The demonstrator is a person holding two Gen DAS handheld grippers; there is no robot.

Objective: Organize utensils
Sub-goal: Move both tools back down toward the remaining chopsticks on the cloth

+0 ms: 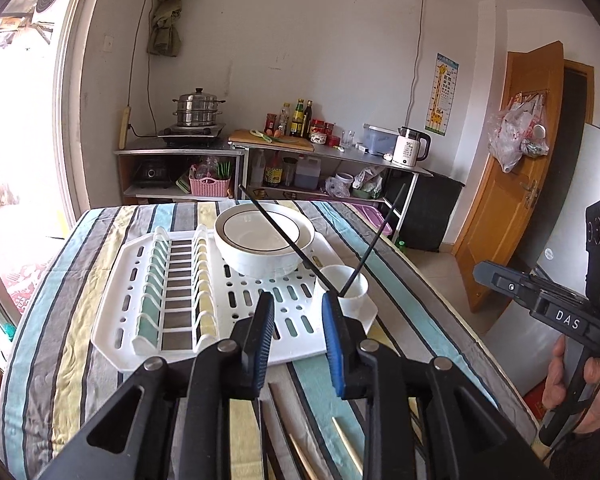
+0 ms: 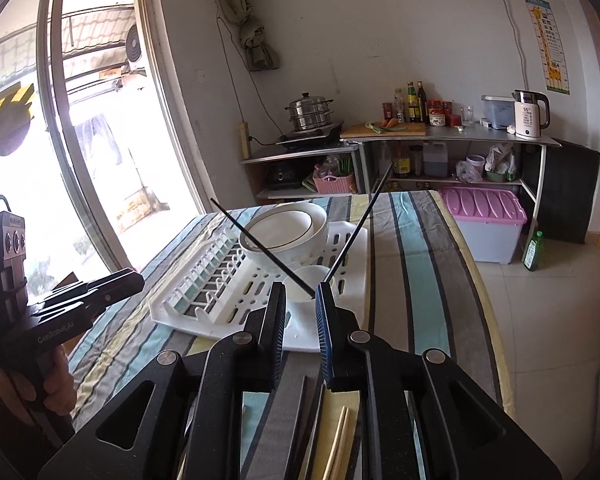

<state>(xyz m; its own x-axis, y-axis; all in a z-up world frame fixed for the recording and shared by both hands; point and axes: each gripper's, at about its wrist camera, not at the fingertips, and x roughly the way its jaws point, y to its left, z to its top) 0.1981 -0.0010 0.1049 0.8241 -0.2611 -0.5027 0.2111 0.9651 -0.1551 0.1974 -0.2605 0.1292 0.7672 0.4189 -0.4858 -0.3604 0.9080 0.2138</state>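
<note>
Two black chopsticks [image 1: 278, 236] stand crossed in the white cup [image 1: 350, 286] at the drying rack's [image 1: 236, 312] corner, beside stacked bowls [image 1: 264, 240], while the left gripper [image 1: 298, 308] and right gripper [image 2: 302, 300] hover spread, holding nothing.

Both grippers [image 1: 296, 300] [image 2: 302, 292] built in black plastic w/ blue ribbed pads [image 1: 334, 336], silver pivot screws; "DAS" lettered on the right one.

The room is lit by strong daylight from the window [image 2: 80, 120], which is blown out to near white in both views. The white wall [image 1: 300, 40] is evenly and softly lit. Straight lines are bent heavily toward the edges, and dark vignetting is seen in the corners. Focus is kept sharp throughout.
</note>
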